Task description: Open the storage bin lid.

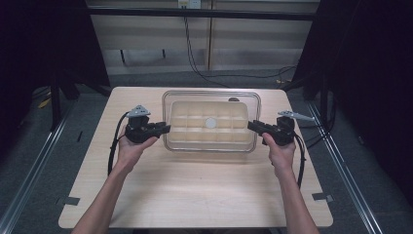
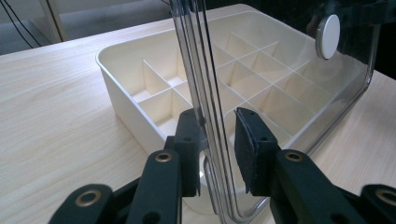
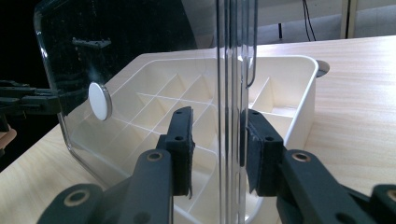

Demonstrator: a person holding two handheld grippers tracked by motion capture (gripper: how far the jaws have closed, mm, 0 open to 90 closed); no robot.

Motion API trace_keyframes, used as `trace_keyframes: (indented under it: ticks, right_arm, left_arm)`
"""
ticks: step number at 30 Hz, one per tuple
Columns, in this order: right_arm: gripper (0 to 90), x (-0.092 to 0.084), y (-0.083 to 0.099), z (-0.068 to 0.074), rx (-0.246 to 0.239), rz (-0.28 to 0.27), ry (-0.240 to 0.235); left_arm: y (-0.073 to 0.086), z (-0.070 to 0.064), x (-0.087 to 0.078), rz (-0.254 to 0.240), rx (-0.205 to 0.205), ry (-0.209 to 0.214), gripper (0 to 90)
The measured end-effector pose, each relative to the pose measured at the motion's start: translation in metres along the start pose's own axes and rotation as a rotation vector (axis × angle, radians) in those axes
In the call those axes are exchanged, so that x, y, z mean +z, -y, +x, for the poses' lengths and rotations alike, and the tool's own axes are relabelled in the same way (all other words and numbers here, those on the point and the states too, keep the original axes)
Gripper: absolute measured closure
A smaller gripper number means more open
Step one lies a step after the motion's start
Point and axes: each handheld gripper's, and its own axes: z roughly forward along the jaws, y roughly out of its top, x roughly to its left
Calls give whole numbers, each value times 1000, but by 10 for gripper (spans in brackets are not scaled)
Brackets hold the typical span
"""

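A clear plastic lid (image 1: 214,96) with a white round knob (image 1: 210,122) stands almost upright over a cream tray (image 1: 195,137) divided into several compartments. My left gripper (image 1: 167,129) is shut on the lid's left short edge. In the left gripper view the lid (image 2: 299,93) rim runs between the left gripper (image 2: 219,126) pads, and the tray (image 2: 121,79) lies behind. My right gripper (image 1: 251,126) is shut on the opposite short edge. The right gripper view has the lid (image 3: 140,46) rim between the right gripper (image 3: 217,130) pads, with the knob (image 3: 100,101) at the left.
The tray sits at the far middle of a light wooden table (image 1: 195,195). A small grey round thing (image 3: 322,69) lies at the tray's far corner. Cables trail on the floor beyond the table, and metal rails run along both sides.
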Motion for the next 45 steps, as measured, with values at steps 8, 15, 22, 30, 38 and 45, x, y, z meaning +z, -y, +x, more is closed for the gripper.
trace_keyframes:
  ticks: [8,15,22,30,38,45]
  right_arm:
    - [694,-2,-2,0,66,-110,-60]
    - [697,-5,-13,10,14,-75,-45]
    - [700,-11,-15,14,-4,-58,-45]
    - [704,-19,-16,20,-29,-40,-54]
    - [707,-26,-16,23,-36,-37,-64]
    - [706,-34,-10,23,-32,-16,-73]
  left_arm:
    - [4,3,-5,-10,-33,18,726]
    - [4,4,-8,-13,-40,6,723]
    - [2,-2,-13,-25,-31,7,724]
    - [1,-7,-20,-29,-11,-5,724]
    - [0,-14,-27,-42,-17,2,725]
    - [3,-21,-32,-27,-6,18,730]
